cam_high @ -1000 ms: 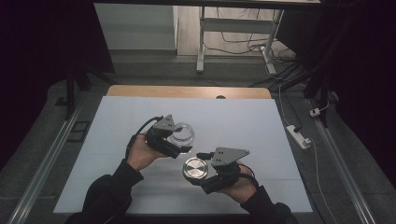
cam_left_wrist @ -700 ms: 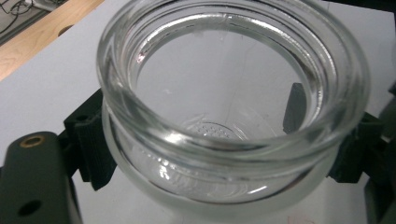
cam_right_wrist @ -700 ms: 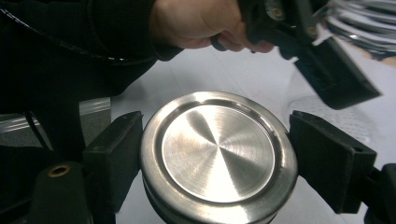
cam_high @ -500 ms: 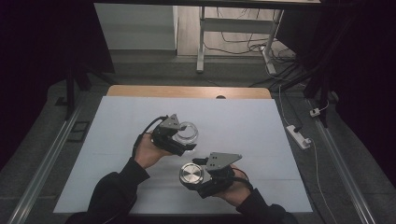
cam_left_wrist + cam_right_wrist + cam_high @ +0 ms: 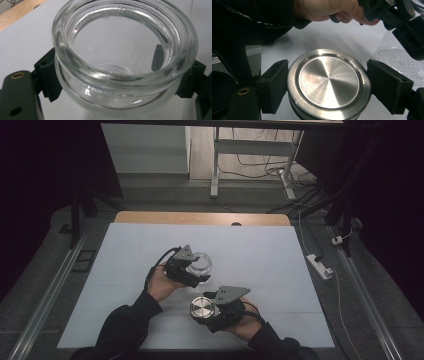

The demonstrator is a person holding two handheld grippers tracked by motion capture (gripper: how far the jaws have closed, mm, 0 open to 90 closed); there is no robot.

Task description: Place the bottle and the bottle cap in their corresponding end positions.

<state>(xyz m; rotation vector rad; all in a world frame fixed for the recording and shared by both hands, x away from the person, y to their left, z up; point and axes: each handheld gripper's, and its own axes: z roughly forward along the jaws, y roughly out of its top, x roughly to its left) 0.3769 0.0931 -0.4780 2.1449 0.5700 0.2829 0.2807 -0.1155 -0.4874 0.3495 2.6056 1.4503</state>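
Your left hand [image 5: 159, 282] reaches in from the bottom of the high view, forearm angled up and to the right, and carries the left gripper [image 5: 192, 270] over the middle of the white table [image 5: 260, 250]. Its jaws point right and away from you. The glass jar [image 5: 200, 264] sits between them, clamped at the sides. In the left gripper view, the jar [image 5: 125, 57] stands mouth up and open, with one black pad [image 5: 50, 77] pressed to its wall on the left and the other pad [image 5: 186, 82] on the right, below the thick rim.

Your right hand [image 5: 245, 322] comes in lower and to the right of the left, near the table's near edge. The right gripper [image 5: 207, 310] points left. Its jaws are closed on the metal lid [image 5: 202, 309], which lies flat side up between them. In the right gripper view, the lid [image 5: 329, 82] fills the gap between the two pads [image 5: 273, 85], each touching its edge. The jar and the lid are apart, the lid nearer to you and slightly right of the jar.
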